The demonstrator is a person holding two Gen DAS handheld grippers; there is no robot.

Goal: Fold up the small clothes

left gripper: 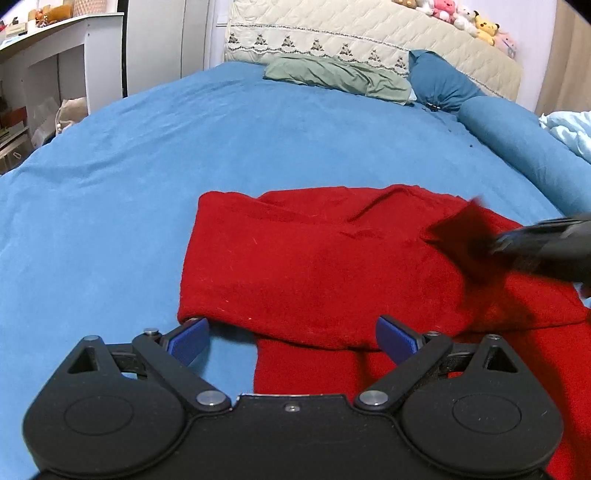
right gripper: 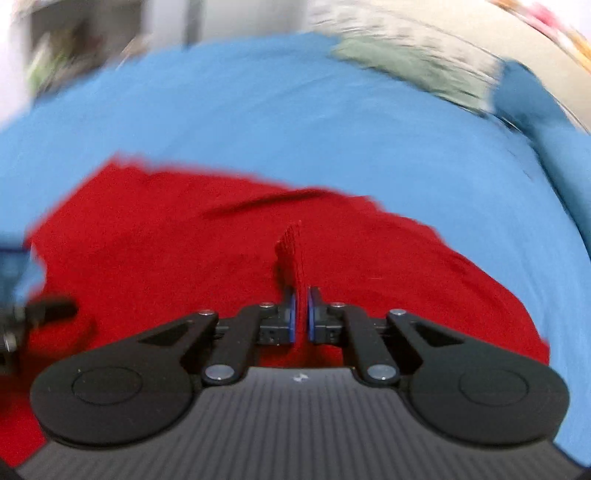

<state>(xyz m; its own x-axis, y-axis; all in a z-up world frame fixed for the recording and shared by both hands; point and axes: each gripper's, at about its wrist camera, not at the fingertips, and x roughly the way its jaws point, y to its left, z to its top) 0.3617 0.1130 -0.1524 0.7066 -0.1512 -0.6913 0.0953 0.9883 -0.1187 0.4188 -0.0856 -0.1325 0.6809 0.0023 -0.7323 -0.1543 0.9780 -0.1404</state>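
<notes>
Red garment (left gripper: 314, 258) flat on blue bedsheet (left gripper: 184, 147), partly folded, upper layer lying over lower part near camera. Left gripper (left gripper: 291, 341) spread wide, blue pads (left gripper: 188, 341) low at near-left hem, gripping nothing. Right gripper (right gripper: 302, 314) pinched onto small ridge of red cloth standing up between the pads; right view heavily blurred. Likely step: carrying pinched edge across for next fold. To do well: keep pinch firm, lift just enough to clear lower layer, travel straight so edges line up, lay down before letting go. Left best placed to pin near hem against sliding. Risk: thick knit bunching or dragging whole pile. Green pillow (left gripper: 340, 75) and stuffed toys (left gripper: 461, 14) far off, no interference.
</notes>
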